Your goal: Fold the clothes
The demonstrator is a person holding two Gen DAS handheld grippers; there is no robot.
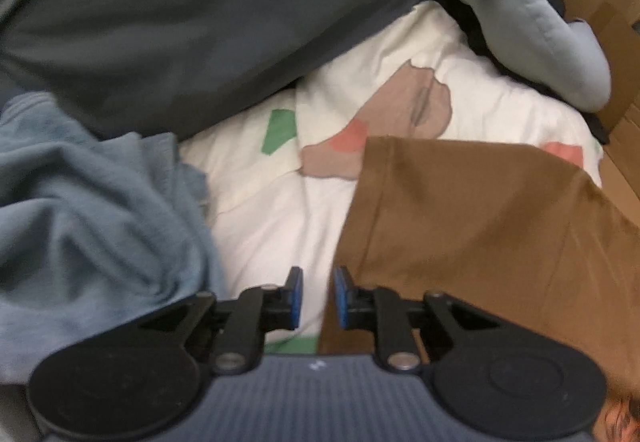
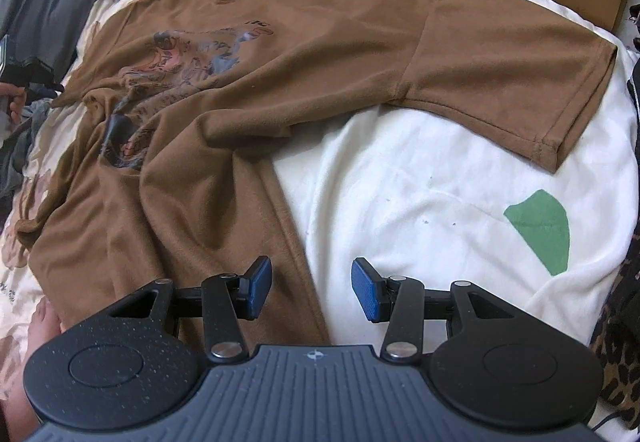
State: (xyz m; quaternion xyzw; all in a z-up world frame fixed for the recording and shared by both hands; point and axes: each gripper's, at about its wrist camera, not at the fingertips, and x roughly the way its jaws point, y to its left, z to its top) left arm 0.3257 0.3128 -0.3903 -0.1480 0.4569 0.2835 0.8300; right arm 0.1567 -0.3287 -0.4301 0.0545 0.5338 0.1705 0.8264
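On the white bedcover [image 2: 420, 201] with green and pink patches lies a brown T-shirt [image 2: 280, 53], spread front side up with its printed picture showing; one short sleeve [image 2: 520, 89] reaches flat to the right, and the lower part is wrinkled and bunched toward the left. The right gripper [image 2: 311, 292] hangs above the shirt's side edge, with its jaws standing well apart and nothing between them; one blue pad is over the brown cloth and the other over the bedcover. In the left wrist view, the left gripper [image 1: 318, 298] has its jaws close together but with a narrow gap, empty, just at the edge of the brown T-shirt [image 1: 480, 222]. A crumpled blue cloth [image 1: 88, 209] lies to its left, a dark grey pillow [image 1: 200, 13] behind, and a grey neck pillow [image 1: 520, 17] beside a cardboard sheet [image 1: 600, 1].
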